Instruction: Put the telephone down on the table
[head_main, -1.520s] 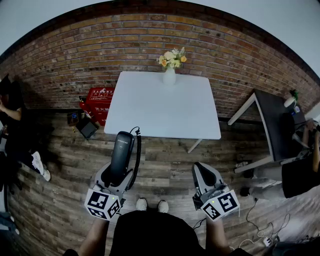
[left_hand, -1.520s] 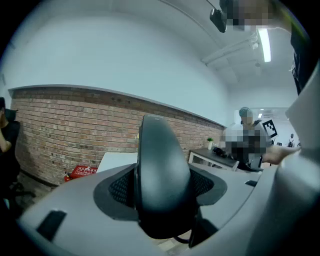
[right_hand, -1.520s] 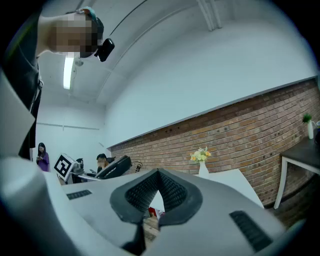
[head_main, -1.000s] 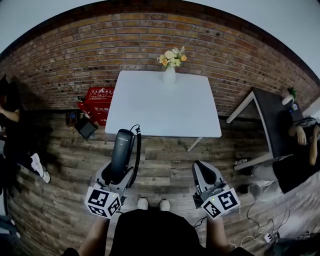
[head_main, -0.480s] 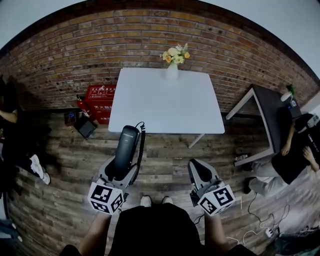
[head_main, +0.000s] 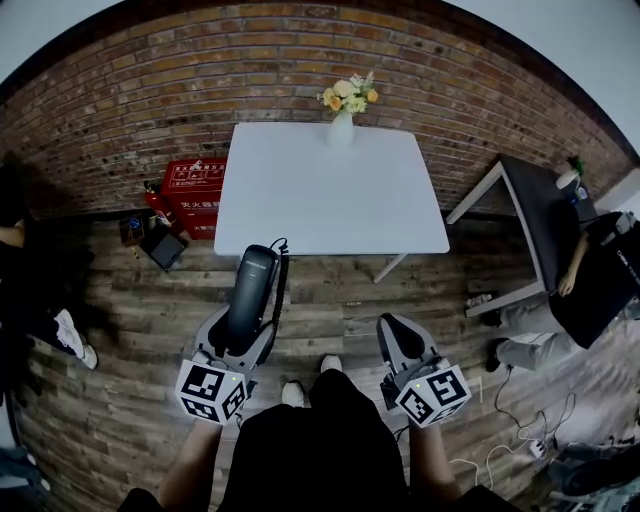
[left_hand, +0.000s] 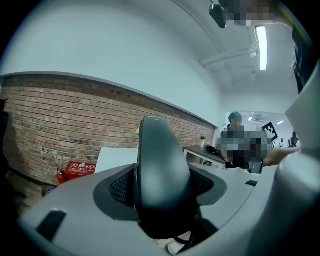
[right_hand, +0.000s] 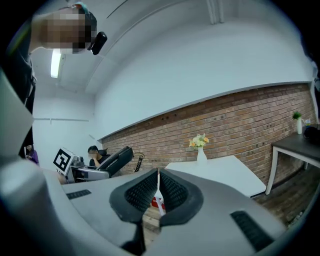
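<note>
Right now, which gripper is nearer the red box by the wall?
Left. The left gripper, shut on the telephone, is back from the red box, slightly to its right; the right gripper is much farther right.

A white vase (head_main: 341, 130) of yellow and white flowers (head_main: 348, 95) is set near the middle of the far edge of the white table (head_main: 320, 205), close to a red brick wall (head_main: 180, 90). On the plank floor (head_main: 130, 320), by the table's far left corner, a red crate (head_main: 192, 186) is seen against the wall — a small dark case (head_main: 165, 250) lies just in front. Well apart to the right a dark table (head_main: 535, 225) is placed, a small potted plant (head_main: 570, 172) at its far corner — a person in black (head_main: 590, 290) is seated beside it.
</note>
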